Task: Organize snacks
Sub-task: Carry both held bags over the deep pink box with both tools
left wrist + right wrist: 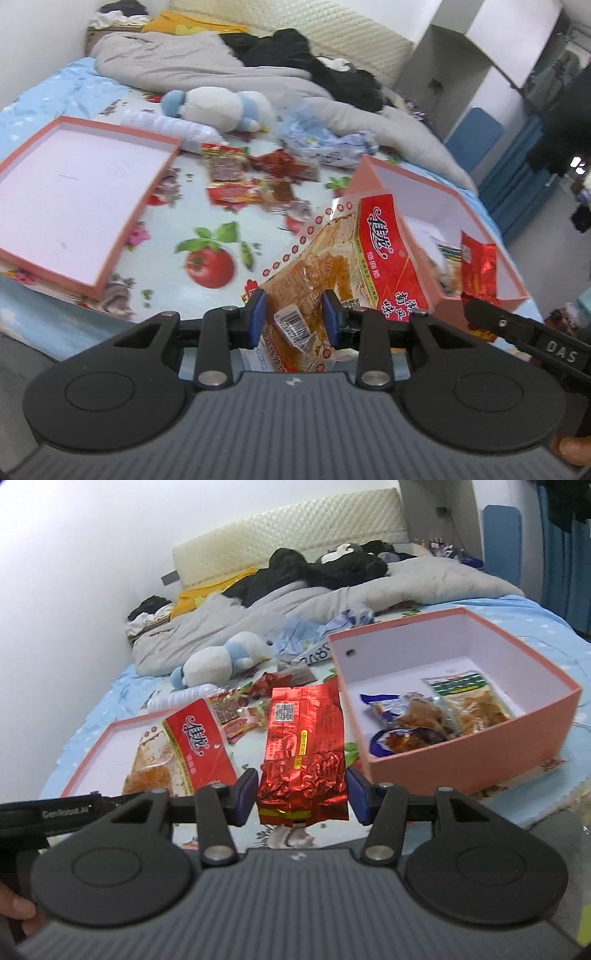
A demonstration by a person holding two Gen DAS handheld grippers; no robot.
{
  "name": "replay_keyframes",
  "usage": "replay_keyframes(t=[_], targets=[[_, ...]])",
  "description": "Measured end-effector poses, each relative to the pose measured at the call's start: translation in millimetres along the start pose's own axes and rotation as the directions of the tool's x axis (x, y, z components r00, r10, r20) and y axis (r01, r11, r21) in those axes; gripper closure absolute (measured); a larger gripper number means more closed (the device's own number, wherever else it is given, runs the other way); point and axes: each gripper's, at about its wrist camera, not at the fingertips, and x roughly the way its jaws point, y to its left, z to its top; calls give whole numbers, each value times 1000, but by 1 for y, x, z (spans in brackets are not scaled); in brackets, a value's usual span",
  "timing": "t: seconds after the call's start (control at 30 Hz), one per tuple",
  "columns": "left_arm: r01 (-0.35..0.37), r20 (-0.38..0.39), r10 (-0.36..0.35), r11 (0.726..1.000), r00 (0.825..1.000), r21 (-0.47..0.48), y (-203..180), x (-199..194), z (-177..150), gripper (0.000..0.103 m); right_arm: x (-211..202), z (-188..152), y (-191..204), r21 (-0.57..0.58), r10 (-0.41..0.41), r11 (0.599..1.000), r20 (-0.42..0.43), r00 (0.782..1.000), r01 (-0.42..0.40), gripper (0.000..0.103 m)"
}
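My left gripper (294, 317) is shut on a large red and clear snack pack (343, 258) and holds it above the bed, beside the pink box (447, 195). The same pack shows in the right wrist view (181, 749). My right gripper (301, 794) is shut on a red foil packet (303, 753), held up left of the pink box (476, 753). The box holds several snack packets (424, 716). The red foil packet also shows in the left wrist view (478, 266), at the box's near corner.
The pink box lid (74, 195) lies open side up at the left. Loose red snack packets (243, 181) lie on the fruit-print sheet between lid and box. A plush toy (221, 107), a water bottle (166, 127), a plastic bag (325, 140) and a grey duvet (184, 62) lie behind.
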Motion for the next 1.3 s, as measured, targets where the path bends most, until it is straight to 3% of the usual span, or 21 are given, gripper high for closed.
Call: replay_keyframes(t=[0.3,0.53,0.93,1.3], targets=[[94,-13,-94,995,996,39,-42,0,-7,65,-35,-10,-16,10,-70,998,12,997,70,49],[159,-41,-156,983,987,88,-73,21,3,65,-38,3,-42,46,-125,991,49,991,123,49],[253,-100,-241,958,965,133,-129,100,52,65,8,43,-96,43,-178,984,85,980,175,48],[261,-174,-229,947,958,185,-164,197,106,65,78,69,-149,64,-202,978,29,979,199,48]])
